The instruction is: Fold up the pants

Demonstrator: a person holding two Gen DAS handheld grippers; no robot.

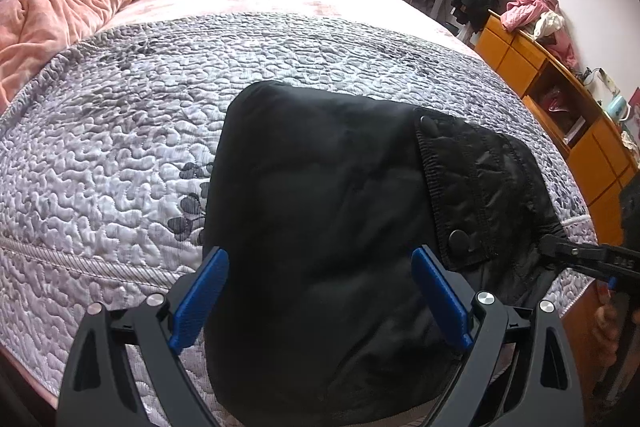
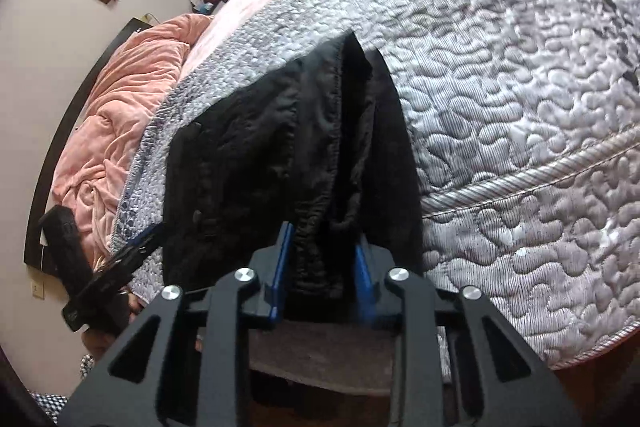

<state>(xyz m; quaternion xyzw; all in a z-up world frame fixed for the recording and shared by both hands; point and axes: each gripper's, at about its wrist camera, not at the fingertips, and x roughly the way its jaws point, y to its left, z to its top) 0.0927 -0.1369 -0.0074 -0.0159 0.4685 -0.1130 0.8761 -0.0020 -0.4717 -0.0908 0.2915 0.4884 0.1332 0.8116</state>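
your left fingers (image 1: 200, 303) are spread wide, holding nothing, over the black pants (image 1: 320, 207). right gripper (image 2: 324, 267) is clamped on the bunched waistband end. pants lie folded on the grey quilt (image 1: 120, 147) near the bed edge. looks like the last fold: next, lay that end flat and let go.

We are holding our left claw (image 1: 320, 301) with its jaws spread wide, nothing between them, while our right claw (image 2: 322, 265) is pinching black fabric between its blue pads (image 2: 283, 267).
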